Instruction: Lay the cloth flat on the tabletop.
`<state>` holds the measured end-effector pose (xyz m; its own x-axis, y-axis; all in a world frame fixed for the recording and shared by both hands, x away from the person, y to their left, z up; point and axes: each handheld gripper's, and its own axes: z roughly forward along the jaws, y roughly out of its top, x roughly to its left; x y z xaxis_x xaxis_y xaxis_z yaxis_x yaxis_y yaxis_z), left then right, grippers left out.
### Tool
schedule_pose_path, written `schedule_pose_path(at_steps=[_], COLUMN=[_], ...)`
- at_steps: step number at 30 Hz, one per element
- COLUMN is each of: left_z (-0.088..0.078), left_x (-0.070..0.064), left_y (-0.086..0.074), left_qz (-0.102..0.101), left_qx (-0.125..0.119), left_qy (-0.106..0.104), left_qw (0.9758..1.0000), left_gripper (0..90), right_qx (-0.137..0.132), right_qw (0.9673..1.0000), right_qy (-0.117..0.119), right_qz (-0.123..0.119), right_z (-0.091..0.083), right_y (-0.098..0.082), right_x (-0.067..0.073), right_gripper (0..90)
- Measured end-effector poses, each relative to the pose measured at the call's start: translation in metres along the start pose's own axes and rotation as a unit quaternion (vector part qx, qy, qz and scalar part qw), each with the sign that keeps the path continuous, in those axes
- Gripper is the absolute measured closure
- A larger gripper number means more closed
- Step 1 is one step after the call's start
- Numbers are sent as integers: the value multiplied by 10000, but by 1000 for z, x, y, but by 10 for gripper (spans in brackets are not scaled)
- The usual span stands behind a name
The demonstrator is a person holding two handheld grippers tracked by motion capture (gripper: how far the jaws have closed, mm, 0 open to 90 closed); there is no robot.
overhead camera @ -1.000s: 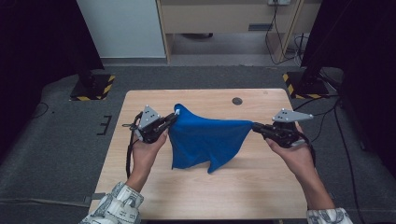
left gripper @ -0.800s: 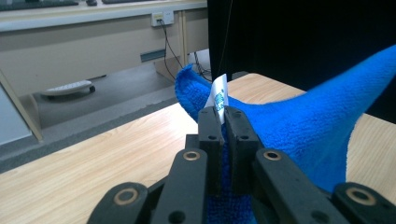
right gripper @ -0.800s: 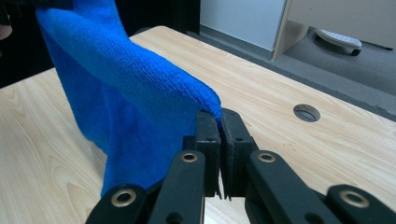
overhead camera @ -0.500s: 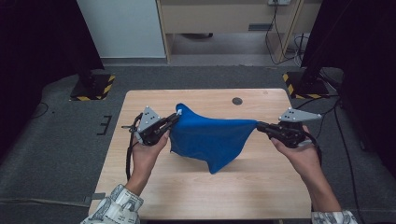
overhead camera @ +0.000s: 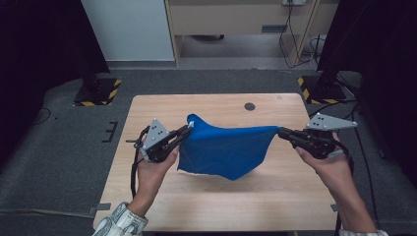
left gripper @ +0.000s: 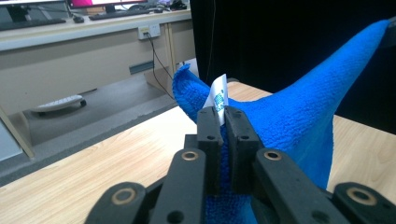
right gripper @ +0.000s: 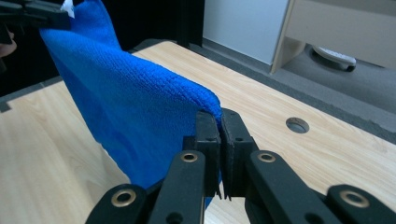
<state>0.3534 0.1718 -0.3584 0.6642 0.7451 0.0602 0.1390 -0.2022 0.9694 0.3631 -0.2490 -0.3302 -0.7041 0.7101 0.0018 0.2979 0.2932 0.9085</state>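
a lab: black curtains (overhead camera: pixel 44 44), hazard-taped stand bases (overhead camera: pixel 98 92).

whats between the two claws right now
The blue cloth spans the gap, pinched at one corner by the left claw and at another by the right claw, seen in the high view.

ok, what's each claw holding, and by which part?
Both clamp the blue cloth: left claw at the corner with the white tag, right claw at another corner.

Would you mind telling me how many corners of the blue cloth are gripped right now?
2: one in the left gripper, one in the right gripper; the blue cloth hangs between, above the table.
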Motion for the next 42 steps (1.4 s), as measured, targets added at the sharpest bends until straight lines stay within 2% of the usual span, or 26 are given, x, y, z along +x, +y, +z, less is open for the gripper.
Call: schedule_pose_path(at_steps=[2,7,9,12,13,14,16,17,20,21,23,24,25,26,28,30,31,32,36,38,42], left_z=[-6,-20,-23,-19,-16,-10,4,11,31,40,52,58,63,69,78,85,88,89,99,103,111], left_x=[-6,-17,-20,-18,-17,-14,-6,-1,13,20,29,34,39,43,50,57,60,62,72,76,83], left_y=[3,9,10,9,7,4,-4,-9,-23,-30,-40,-46,-52,-57,-67,-76,-80,-82,-91,-93,-97], left_qz=[14,-112,-97,-99,-134,-175,-165,-232,-340,-403,-524,-552,-565,-582,-529,-575,-593,-645,-778,-773,-807], left_qx=[-25,-122,-144,-80,-56,10,109,105,264,306,348,406,455,495,653,726,748,745,757,743,844], left_qy=[-35,-214,-182,-118,-110,-83,32,13,143,233,312,382,455,496,638,719,764,777,854,890,968], left_qw=[10000,9996,9997,9998,9998,9998,9998,9997,9990,9984,9975,9969,9963,9958,9944,9931,9925,9921,9904,9902,9884], left_gripper=[857,862,864,865,865,865,864,863,862,862,862,862,862,862,861,861,860,860,859,859,858], right_qx=[-18,-55,-30,153,350,350,642,752,1001,1043,1168,1187,1224,1224,1241,1268,1397,1397,1502,1559,1702], right_qw=[10000,9998,9996,9996,9991,9991,9977,9970,9949,9945,9931,9929,9924,9924,9921,9917,9899,9899,9881,9869,9844], right_qy=[-2,-10,-24,-54,-56,-56,-50,-71,-38,-40,-44,-34,-36,-36,-64,-94,-152,-152,-214,-254,-284], right_qz=[-53,-201,-265,-245,-235,-235,-198,-178,-82,-72,27,74,127,127,179,180,174,174,253,325,349], right_z=[-7,-23,-29,-29,-23,-23,-7,2,31,39,70,79,88,88,106,121,137,137,160,169,184], right_y=[4,14,19,22,21,21,18,16,9,7,-1,-4,-7,-7,-13,-19,-24,-24,-32,-36,-43], right_x=[4,12,15,14,11,11,4,1,-11,-14,-26,-30,-34,-34,-39,-43,-46,-46,-53,-56,-61], right_gripper=[873,874,874,873,873,873,873,873,872,873,873,872,872,872,872,873,873,873,873,873,873])
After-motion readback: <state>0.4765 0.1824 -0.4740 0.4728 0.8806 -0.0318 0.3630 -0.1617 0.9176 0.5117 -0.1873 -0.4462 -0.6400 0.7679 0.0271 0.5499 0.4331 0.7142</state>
